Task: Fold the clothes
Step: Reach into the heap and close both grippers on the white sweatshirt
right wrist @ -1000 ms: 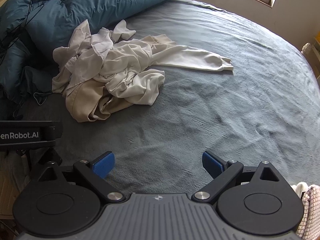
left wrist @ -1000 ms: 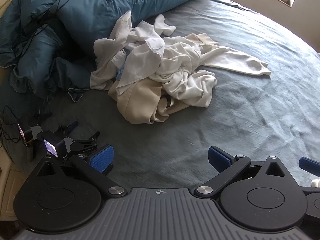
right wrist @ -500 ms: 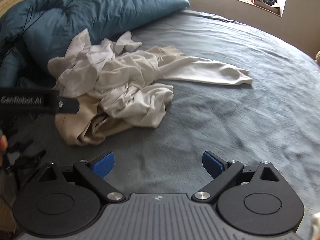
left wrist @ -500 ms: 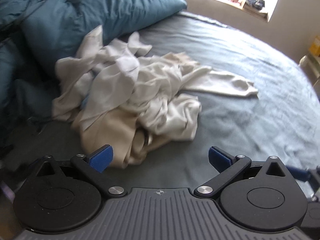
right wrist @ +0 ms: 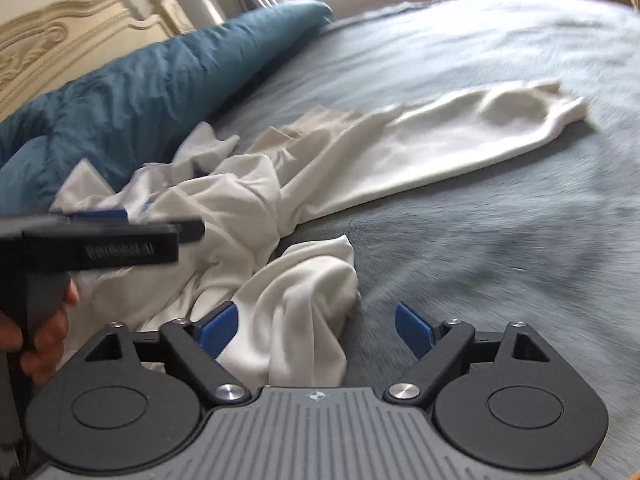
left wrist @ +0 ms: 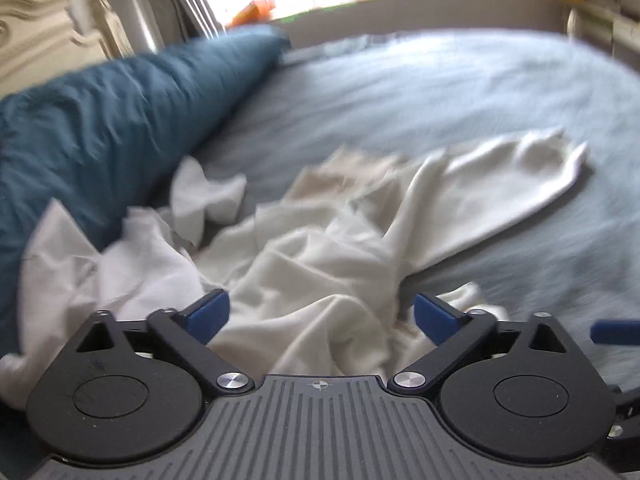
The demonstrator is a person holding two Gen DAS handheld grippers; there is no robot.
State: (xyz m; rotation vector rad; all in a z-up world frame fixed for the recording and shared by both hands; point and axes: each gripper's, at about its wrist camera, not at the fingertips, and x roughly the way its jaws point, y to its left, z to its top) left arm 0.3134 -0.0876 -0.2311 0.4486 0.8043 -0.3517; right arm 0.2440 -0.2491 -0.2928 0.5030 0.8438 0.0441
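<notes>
A crumpled pile of white and cream clothes [left wrist: 304,264] lies on the grey-blue bed [left wrist: 460,92]. One long sleeve [left wrist: 500,184] stretches out of it to the right. My left gripper [left wrist: 320,316] hovers low over the pile's middle. Its jaws are closing, with rumpled cloth between them, and the pads are not pressing on it. My right gripper [right wrist: 316,328] stands open at the pile's near right edge. A white fold [right wrist: 296,304] lies between its jaws, close to the left pad. The sleeve [right wrist: 460,140] runs ahead of it.
A teal duvet [left wrist: 100,120] is bunched along the pile's left side, below a cream carved headboard [right wrist: 60,48]. A hand [right wrist: 44,340] grips the left tool's black housing [right wrist: 120,248]. Bare bedsheet [right wrist: 520,240] spreads to the right. A bright window sill lies beyond the bed.
Both grippers have dropped and moved forward, from well short of the pile to right on it. The left jaws stand a little narrower than before.
</notes>
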